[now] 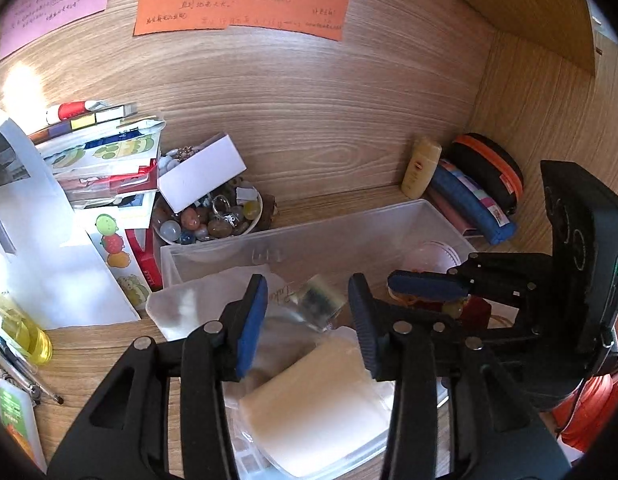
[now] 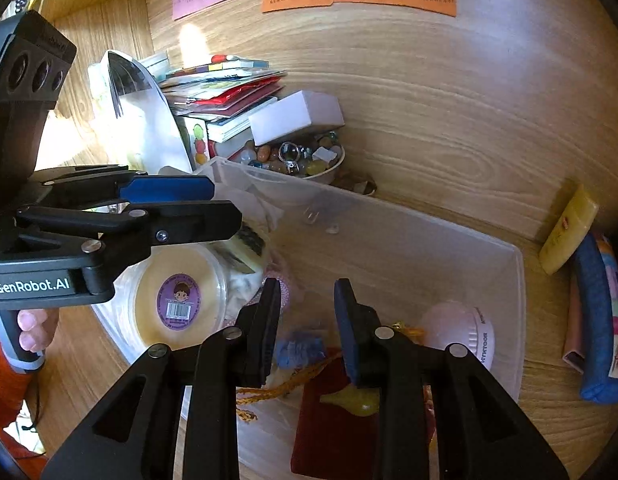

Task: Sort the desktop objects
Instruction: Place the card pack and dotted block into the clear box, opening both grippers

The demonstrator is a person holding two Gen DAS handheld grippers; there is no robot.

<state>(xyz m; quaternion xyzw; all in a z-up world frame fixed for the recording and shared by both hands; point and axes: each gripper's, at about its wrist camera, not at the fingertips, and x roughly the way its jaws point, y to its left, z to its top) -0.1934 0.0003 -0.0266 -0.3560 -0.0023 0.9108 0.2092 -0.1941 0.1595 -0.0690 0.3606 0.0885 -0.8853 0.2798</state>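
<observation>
Left tongs [image 1: 307,320] spread over the clear bin [image 2: 505,280], a small clear block [image 1: 321,300] loose between the pads, unpinched; we risk it tumbling onto the tape roll [image 2: 177,300]. Right tongs [image 2: 307,328] part-open, empty, above the red pouch [image 2: 329,432]; tongs may collide.

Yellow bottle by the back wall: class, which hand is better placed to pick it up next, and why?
Right. The right gripper hovers over the end of the clear bin nearest the yellow bottle, jaws empty; the left gripper is at the far end.
</observation>
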